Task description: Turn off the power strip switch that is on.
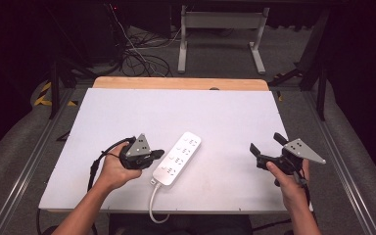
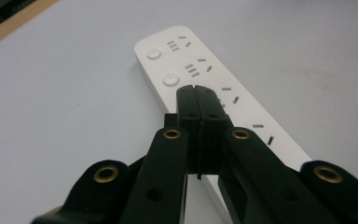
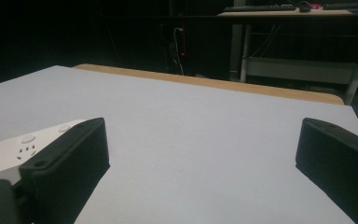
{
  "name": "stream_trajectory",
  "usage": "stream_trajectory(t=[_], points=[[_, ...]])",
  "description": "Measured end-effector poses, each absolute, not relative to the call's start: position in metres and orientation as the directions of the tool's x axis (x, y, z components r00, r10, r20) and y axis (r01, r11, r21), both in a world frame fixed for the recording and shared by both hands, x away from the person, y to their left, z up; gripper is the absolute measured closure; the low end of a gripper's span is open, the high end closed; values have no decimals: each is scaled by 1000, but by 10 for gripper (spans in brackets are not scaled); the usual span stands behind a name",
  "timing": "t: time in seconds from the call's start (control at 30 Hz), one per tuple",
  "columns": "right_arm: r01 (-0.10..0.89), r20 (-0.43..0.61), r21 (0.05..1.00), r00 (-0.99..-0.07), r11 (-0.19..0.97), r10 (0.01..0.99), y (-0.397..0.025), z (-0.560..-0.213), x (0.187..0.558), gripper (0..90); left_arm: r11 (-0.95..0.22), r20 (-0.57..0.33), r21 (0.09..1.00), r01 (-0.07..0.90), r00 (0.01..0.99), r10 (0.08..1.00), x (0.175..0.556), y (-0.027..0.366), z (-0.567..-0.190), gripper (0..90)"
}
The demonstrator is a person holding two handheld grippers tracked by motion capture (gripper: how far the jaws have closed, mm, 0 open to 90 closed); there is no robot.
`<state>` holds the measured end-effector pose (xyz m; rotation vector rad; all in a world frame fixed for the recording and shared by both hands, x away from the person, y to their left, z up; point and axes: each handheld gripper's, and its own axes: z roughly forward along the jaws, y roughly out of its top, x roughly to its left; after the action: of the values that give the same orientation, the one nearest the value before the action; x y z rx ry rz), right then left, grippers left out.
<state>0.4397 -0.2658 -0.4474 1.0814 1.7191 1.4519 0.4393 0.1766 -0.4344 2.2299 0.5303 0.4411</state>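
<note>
The left gripper [image 1: 152, 155] has its two black jaws pressed together, with nothing between them; in the left gripper view the pads [image 2: 199, 109] meet along one thin line. The closed tips are over the near half of a white power strip [image 1: 176, 158], and I cannot tell if they touch its top or are just above it. Ahead of the tips, in the left gripper view, the strip [image 2: 205, 74] runs away from them with two round buttons and several rows of socket slots. Behind the jaws, the left hand [image 1: 116, 169] holds the gripper body, and a black cable [image 1: 99, 159] loops from it on the outer side.

The right gripper [image 1: 266, 146] has its jaws wide apart and holds nothing. In the right gripper view the two black fingers [image 3: 67, 158] stand at both sides, with bare white surface between them. The far end of the power strip [image 3: 21, 147] is just beside the left one of these fingers. In the high view this gripper is well apart from the strip, and the right hand [image 1: 290, 183] holds it near the right edge of the white board [image 1: 127, 112].

The strip lies diagonally on the board, between the two grippers, and its white cord [image 1: 152, 208] goes over the near edge. Under the board, a wooden tabletop [image 1: 176, 83] shows at the far side.
</note>
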Motion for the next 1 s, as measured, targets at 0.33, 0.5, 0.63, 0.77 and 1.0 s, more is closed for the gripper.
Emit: stream_trajectory(t=[0.33, 0.5, 0.63, 0.77, 1.0], points=[[186, 33, 981, -462, 61, 886, -266, -448, 440, 29, -669, 128, 701, 249, 878, 461, 441, 165, -445, 900], [187, 33, 980, -463, 61, 886, -266, -448, 439, 29, -682, 125, 688, 249, 885, 449, 442, 162, -448, 900], [187, 34, 980, -461, 60, 887, -266, -448, 439, 29, -689, 122, 679, 253, 886, 446, 443, 162, -449, 900], [186, 32, 981, -461, 62, 887, -266, -447, 439, 29, -695, 121, 673, 254, 888, 443, 443, 161, -450, 900], [185, 35, 981, -458, 57, 888, -267, -447, 438, 29, -712, 124, 653, 256, 892, 434, 444, 160, -453, 900]])
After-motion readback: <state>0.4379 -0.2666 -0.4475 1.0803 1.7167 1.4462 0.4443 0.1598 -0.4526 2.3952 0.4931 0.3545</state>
